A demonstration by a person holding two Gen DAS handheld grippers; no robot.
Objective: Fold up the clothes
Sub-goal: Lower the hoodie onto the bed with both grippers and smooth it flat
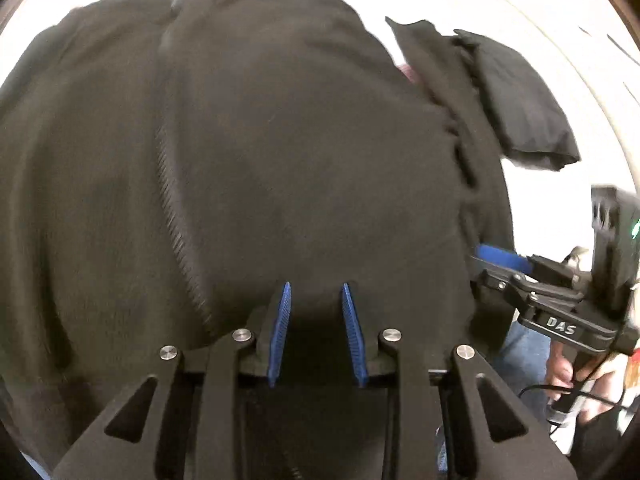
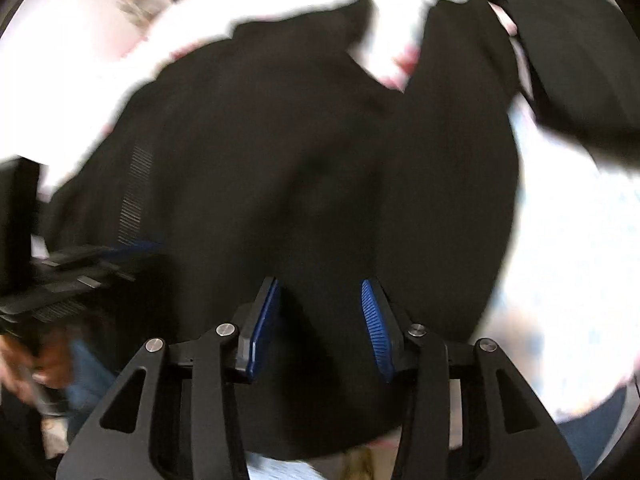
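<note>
A large black garment fills the left wrist view, spread over a white table, with a ribbed seam down its left part. My left gripper has its blue pads apart, with a fold of the black cloth between them at the near edge. My right gripper shows at the right of that view, its blue pad at the garment's right edge. In the right wrist view the right gripper has its pads apart with black cloth between them. The left gripper appears blurred at the left.
A second folded black piece lies on the white table at the upper right. The person's hand and jeans show at the lower right. The right wrist view is blurred by motion; the white surface shows at the right.
</note>
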